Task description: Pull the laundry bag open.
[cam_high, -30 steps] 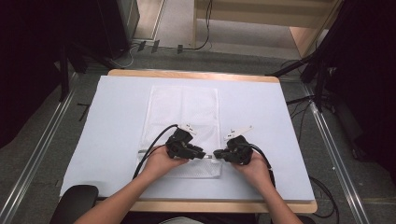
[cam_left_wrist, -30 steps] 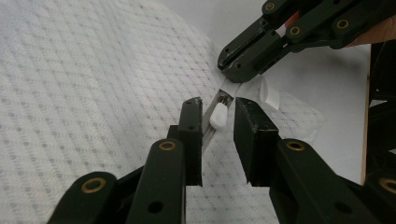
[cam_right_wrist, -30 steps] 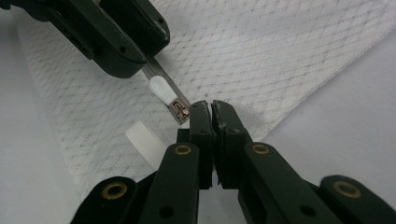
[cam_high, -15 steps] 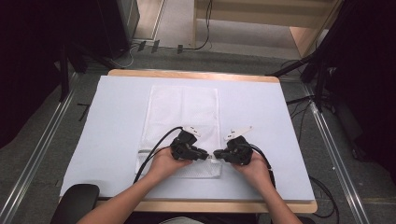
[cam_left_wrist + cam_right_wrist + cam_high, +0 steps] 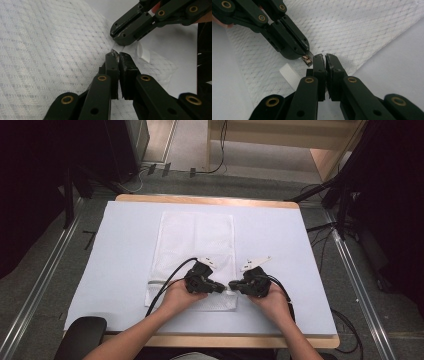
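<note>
- Leftmost, a white sheet [image 5: 115,270] covers the wooden table [image 5: 210,199], and a white mesh laundry bag [image 5: 197,235] lies flat along the middle of it, its near end towards the person.
- Next, the left hand [image 5: 179,296] holds the left gripper [image 5: 223,288] low over the near end of the bag, its tips pointing right. Its jaws have just been closing and now stand clenched, with only a thin slit between the pads.
- Seen from the right gripper view, the left gripper's tips [image 5: 306,53] pinch a small brass-coloured zipper pull [image 5: 307,60]; in the left gripper view the pull is mostly hidden at the tips, so how firm that hold is I cannot quite tell.
- Just beside the pull, a short white ribbed tab [image 5: 290,75] sticks out from the bag's edge.
- Right of it, the right gripper [image 5: 233,284], held in the right hand [image 5: 272,300], points left, tip to tip with the other. Its jaws are clenched on the mesh at the bag's edge, by the zipper's end.
</note>
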Demonstrator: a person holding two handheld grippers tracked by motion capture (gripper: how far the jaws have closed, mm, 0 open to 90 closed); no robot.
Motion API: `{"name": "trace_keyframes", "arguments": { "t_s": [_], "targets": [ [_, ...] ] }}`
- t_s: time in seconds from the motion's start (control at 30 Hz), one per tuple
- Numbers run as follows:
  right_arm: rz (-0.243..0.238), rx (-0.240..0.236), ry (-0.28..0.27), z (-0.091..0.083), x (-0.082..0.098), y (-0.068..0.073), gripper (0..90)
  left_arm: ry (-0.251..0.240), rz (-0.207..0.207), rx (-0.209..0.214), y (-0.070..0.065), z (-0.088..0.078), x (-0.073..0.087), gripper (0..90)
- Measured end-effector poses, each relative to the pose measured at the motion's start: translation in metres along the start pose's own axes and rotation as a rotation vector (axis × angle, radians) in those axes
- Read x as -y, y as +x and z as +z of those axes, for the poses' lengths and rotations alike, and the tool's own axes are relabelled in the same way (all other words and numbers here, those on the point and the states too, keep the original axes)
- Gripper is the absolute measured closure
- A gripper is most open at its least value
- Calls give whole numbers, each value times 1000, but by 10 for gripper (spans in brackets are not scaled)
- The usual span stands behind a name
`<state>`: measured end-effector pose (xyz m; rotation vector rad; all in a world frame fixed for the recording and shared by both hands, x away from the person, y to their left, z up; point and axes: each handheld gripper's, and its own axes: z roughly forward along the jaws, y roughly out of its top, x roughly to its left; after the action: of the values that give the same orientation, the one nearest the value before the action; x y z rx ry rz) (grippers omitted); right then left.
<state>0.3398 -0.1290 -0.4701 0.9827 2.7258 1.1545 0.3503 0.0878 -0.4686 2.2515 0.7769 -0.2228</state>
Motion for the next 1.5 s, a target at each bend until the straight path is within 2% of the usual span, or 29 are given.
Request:
{"name": "trace_keyframes", "arguments": {
  "t_s": [0.07,0.57,0.77,0.83,1.5],
  "targets": [
    [-6,-1,-8,0,1,0,881,3,-8,13,1,0,0,878],
    [-36,2,-7,-1,2,0,888,30,-44,32,6,-6,-1,881],
    [-40,-2,-8,-1,3,0,889,45,-33,27,6,-9,-1,880],
    [-43,-2,-9,-1,3,-1,888,45,-47,24,7,-12,0,880],
    [-41,-29,-4,-1,2,-4,889,47,-91,35,20,-38,9,880]
  ]
}}
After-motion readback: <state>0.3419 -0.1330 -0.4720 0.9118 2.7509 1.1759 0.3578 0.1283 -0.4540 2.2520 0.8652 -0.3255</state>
